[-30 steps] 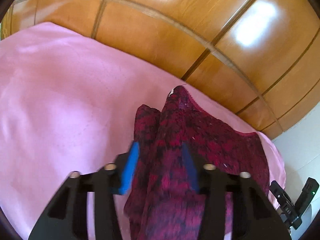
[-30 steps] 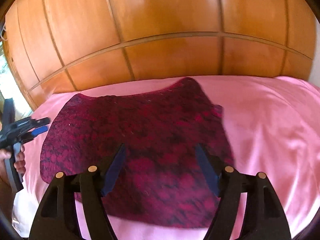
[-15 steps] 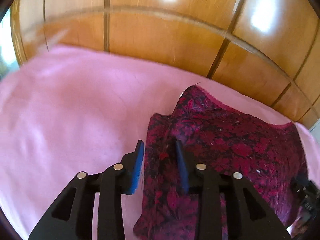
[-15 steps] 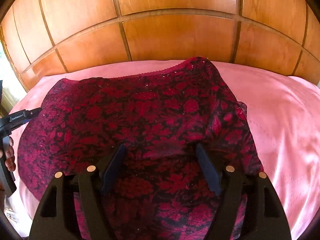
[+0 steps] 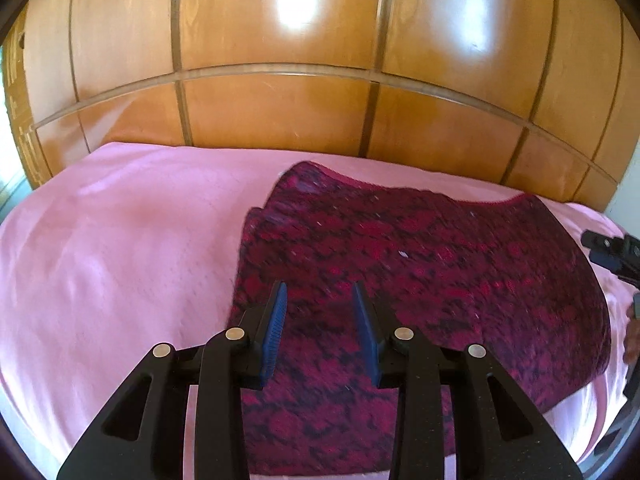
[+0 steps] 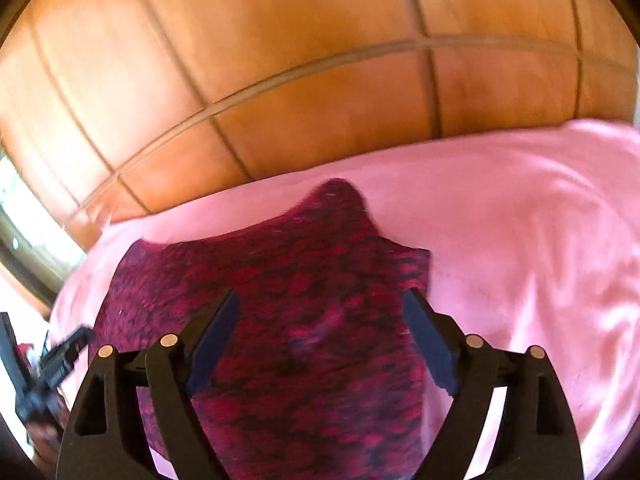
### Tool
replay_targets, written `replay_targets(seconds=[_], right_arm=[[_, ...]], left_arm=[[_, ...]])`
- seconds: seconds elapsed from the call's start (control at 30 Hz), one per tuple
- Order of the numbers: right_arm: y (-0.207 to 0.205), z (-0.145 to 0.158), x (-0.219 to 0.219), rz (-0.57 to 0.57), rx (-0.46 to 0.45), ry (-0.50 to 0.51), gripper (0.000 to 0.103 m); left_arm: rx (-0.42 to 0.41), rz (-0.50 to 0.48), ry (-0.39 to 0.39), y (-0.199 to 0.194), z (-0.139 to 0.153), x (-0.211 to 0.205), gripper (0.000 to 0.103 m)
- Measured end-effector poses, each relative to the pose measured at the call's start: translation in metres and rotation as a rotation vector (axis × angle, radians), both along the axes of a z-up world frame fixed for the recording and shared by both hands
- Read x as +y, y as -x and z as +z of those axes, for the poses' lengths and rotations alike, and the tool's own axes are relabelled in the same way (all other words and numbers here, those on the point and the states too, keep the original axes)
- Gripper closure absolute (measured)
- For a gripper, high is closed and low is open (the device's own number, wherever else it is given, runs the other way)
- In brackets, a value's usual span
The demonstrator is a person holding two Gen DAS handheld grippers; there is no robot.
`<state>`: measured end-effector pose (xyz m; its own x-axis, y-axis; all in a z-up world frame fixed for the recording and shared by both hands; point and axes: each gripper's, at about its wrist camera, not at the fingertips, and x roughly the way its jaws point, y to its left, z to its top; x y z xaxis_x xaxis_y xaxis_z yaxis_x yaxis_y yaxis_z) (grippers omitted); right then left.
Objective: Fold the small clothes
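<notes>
Crimson-and-black patterned garment (image 5: 420, 264) lies spread flat on the pink bed sheet (image 5: 120, 264), long axis across the bed parallel to the wooden headboard (image 5: 280, 112), one peaked corner toward it. Left gripper (image 5: 320, 328) fingers stand narrowly apart above the cloth, not gripping. Right gripper (image 6: 320, 336) fingers have just been opening and stand wide, cloth below, not pinched.

Glossy wood-panel wall (image 5: 280, 112) behind pink bedsheet (image 5: 120, 248) — bright glare patches up top, daylit window (image 6: 20, 216) at left edge.

garment (image 6: 304, 320): motion-blurred, near edge cut off | wooden panels (image 6: 200, 60): blurred
</notes>
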<state>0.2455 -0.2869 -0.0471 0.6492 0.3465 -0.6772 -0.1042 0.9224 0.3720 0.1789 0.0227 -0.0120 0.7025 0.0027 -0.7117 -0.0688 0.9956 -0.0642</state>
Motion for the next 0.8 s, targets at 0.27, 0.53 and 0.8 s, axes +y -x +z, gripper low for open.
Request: replay_targets(seconds=[0.27, 0.53, 0.8], right_arm=[[-0.009, -0.033, -0.035, -0.018, 0.101, -0.086, 0.012], [-0.004, -0.058, -0.036, 0.046, 0.167, -0.149, 0.011], [0.009, -0.067, -0.044, 0.074, 0.181, -0.230, 0.010]], left_arm=[[0.027, -0.034, -0.006, 0.004, -0.008, -0.015, 0.070], [0.026, -0.051, -0.012, 0.009, -0.010, -0.028, 0.054], [0.003, -0.064, 0.004, 0.012, -0.007, -0.034, 0.054]])
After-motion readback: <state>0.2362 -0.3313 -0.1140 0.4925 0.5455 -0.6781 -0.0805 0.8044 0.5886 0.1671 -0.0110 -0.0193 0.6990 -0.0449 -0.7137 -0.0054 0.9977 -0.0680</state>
